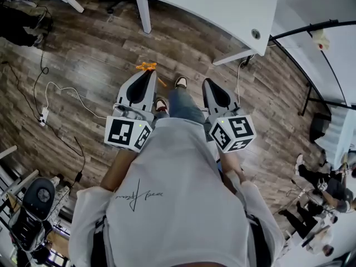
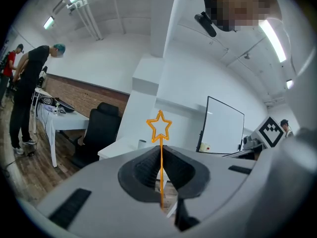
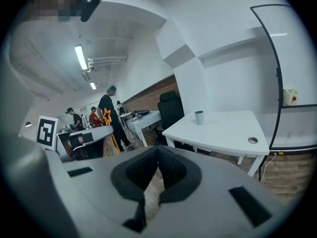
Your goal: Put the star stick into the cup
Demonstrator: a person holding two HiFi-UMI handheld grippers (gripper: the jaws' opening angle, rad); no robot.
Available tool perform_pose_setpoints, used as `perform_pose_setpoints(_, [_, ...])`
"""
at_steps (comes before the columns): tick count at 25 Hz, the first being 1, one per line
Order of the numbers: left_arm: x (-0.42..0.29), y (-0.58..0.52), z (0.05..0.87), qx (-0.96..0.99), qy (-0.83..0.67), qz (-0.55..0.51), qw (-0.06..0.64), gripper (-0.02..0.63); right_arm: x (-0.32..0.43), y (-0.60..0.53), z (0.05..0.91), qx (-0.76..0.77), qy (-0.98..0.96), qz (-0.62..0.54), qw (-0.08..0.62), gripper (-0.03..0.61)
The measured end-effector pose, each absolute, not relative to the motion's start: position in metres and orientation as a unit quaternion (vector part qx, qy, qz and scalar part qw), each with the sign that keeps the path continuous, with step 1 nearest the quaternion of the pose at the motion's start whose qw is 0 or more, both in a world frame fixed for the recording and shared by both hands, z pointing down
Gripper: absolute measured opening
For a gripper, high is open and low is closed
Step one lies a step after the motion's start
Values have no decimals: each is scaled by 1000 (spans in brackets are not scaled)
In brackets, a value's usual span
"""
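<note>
Clamped between the closed jaws of the left tool [image 2: 160, 152]: the orange star stick [image 2: 159, 133], long axis running straight up the middle of the left gripper view, stem gripped at the lower centre, outline star at the far tip pointing away from the tool and clear of its pads. In the head view, seen poking out past the left tool [image 1: 148, 75] toward the top of the frame, star end [image 1: 146, 67] foremost, above the wooden floor [image 1: 83, 65], left of centre. To the right of it, the right tool [image 1: 207, 83], [image 3: 157, 150], jaws together at the tips with nothing between them. Further out, right of centre in the right gripper view, the cup [image 3: 199, 117], upright on a white bench [image 3: 228, 133], well apart from the stick.
</note>
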State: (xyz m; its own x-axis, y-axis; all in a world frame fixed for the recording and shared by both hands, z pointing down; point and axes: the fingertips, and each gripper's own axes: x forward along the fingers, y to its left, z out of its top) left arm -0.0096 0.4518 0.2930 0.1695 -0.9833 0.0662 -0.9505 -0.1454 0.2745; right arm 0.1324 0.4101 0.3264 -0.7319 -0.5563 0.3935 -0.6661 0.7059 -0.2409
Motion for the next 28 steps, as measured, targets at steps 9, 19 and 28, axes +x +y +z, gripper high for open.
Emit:
perform_pose_setpoints(9, [-11, 433, 287, 761, -635, -72, 116, 18, 124, 390, 329, 333, -914, 183, 143, 6])
perform_pose_setpoints(19, [-14, 386, 288, 764, -628, -67, 129, 18, 119, 340, 336, 328, -912, 200, 145, 6])
perform_pose_setpoints(28, [-20, 320, 291, 765, -626, -59, 140, 18, 110, 278, 345, 316, -912, 211, 156, 6])
